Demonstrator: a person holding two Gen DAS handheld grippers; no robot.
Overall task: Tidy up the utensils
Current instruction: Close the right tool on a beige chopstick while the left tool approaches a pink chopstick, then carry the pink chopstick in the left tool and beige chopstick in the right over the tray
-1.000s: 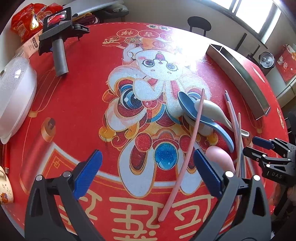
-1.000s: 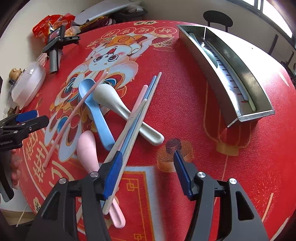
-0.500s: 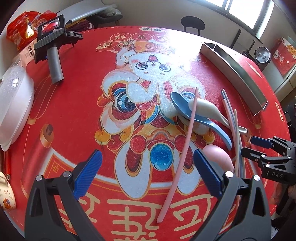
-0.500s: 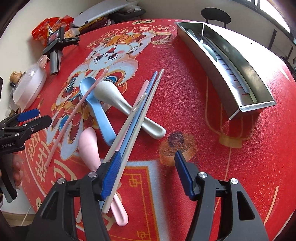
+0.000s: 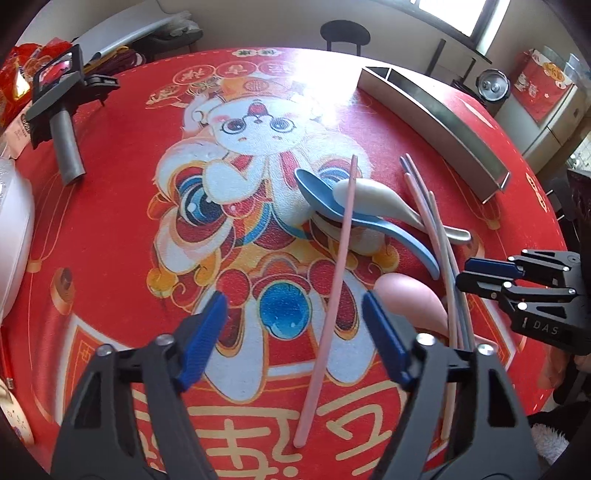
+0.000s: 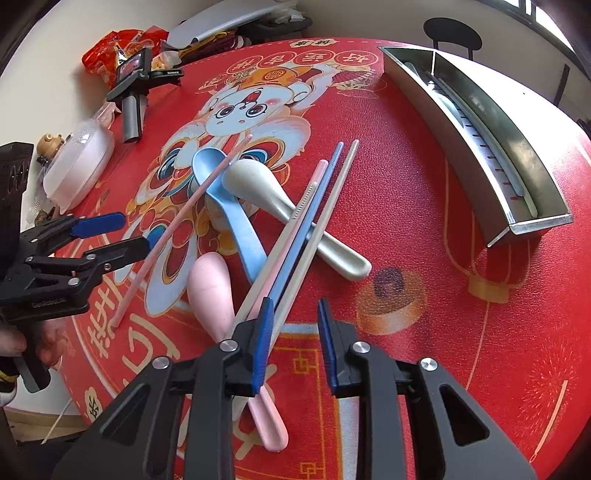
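A pile of utensils lies on the red printed mat: a blue spoon [image 5: 325,201], a white spoon [image 5: 373,195], a pink spoon [image 5: 410,299], a lone pink chopstick [image 5: 332,291] and a bundle of pink, blue and white chopsticks [image 6: 314,218]. My left gripper [image 5: 295,332] is open and empty, its jaws straddling the lone pink chopstick. My right gripper [image 6: 293,328] is open and empty, just right of the chopstick bundle's near ends. It also shows in the left wrist view [image 5: 476,273]. The steel utensil tray [image 6: 491,122] stands at the far right and holds some utensils.
A spare gripper tool [image 5: 59,99] lies at the far left of the mat. A white lidded container [image 6: 77,162] sits at the left edge, with red snack bags [image 6: 114,48] behind. A chair [image 5: 345,35] stands beyond the table.
Both grippers have narrowed their jaws while still open. The left gripper has advanced over the lone pink chopstick. The right gripper has edged forward beside the chopstick bundle.
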